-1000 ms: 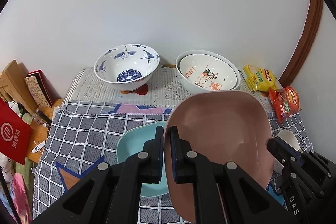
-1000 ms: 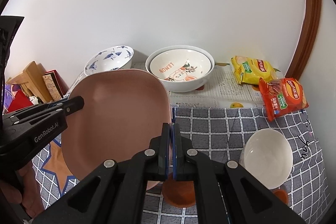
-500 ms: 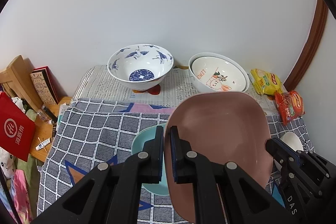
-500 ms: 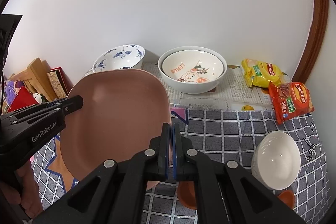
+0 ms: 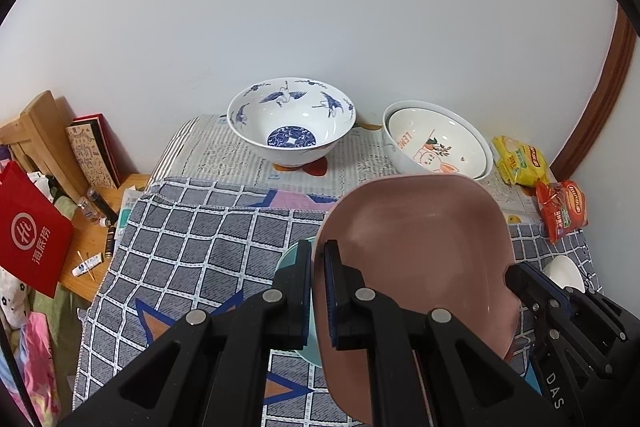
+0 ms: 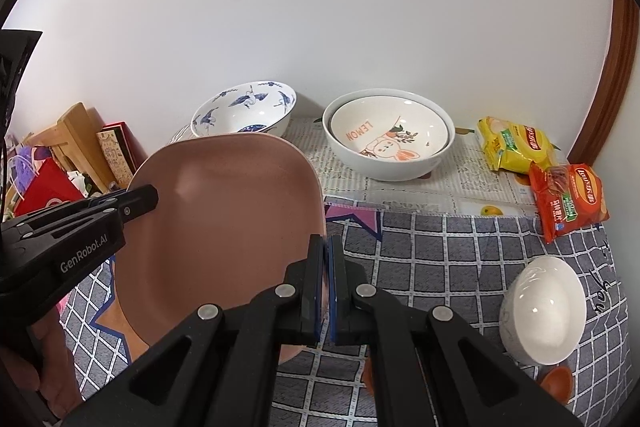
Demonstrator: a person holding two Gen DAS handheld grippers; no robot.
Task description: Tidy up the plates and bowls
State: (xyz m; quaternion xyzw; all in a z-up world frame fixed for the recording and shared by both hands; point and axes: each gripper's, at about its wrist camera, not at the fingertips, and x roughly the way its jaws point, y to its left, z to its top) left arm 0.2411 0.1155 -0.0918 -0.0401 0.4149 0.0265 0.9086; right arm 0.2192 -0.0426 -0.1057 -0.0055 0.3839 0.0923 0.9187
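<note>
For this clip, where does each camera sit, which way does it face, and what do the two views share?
Left wrist: on the left gripper, facing the wall across the checked cloth; its fingers clamp the pink plate; right gripper at right.
Right wrist: on the right gripper, facing likewise, clamping the plate's opposite edge; left gripper at left.
Shared: pink plate, blue-patterned bowl, lemon bowl, small white bowl.
</note>
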